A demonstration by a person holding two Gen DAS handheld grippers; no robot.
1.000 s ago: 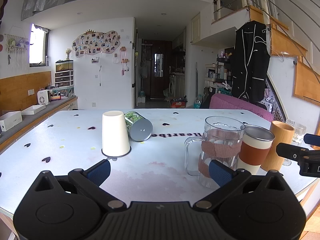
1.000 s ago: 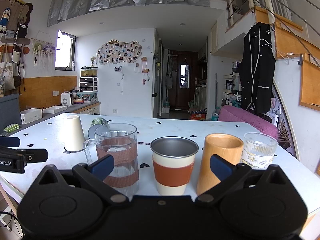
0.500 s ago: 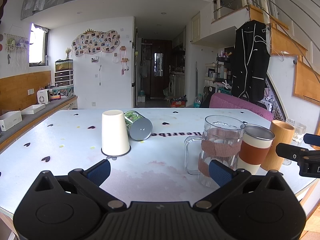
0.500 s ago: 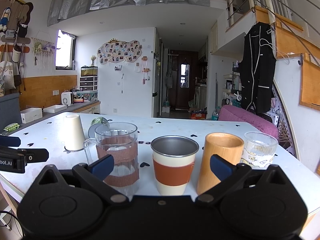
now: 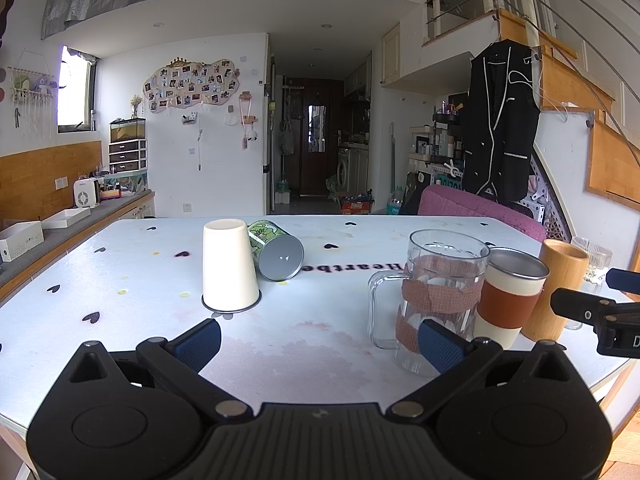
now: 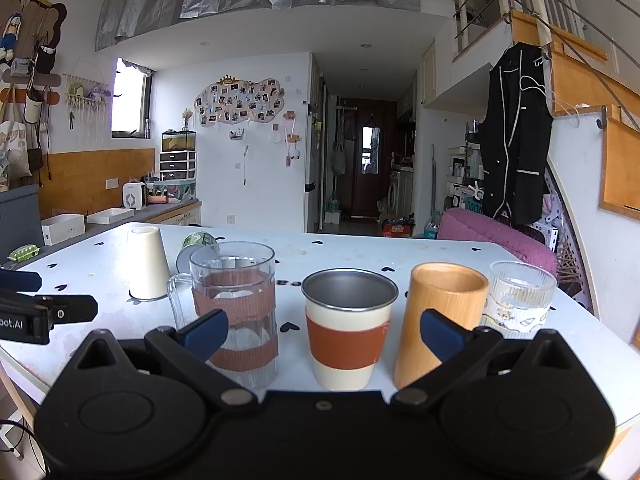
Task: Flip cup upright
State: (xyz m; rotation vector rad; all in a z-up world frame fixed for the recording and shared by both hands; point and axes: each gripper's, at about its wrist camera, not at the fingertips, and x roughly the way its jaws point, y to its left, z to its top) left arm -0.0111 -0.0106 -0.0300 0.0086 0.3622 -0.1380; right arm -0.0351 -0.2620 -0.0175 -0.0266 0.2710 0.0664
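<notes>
A cream cup (image 5: 229, 265) stands upside down on the white table (image 5: 120, 280); it also shows in the right wrist view (image 6: 146, 263). A green patterned cup (image 5: 275, 255) lies on its side right behind it, metal bottom facing me. My left gripper (image 5: 318, 340) is open and empty, low over the table, short of both cups. My right gripper (image 6: 324, 330) is open and empty in front of a row of upright cups.
Upright in a row on the right: a clear glass mug (image 6: 234, 304) with brown bands, a steel cup (image 6: 348, 328) with an orange sleeve, a wooden cup (image 6: 438, 320), a ribbed glass (image 6: 520, 300). A counter (image 5: 60, 224) runs along the left; a pink chair (image 5: 480, 212) stands beyond the table.
</notes>
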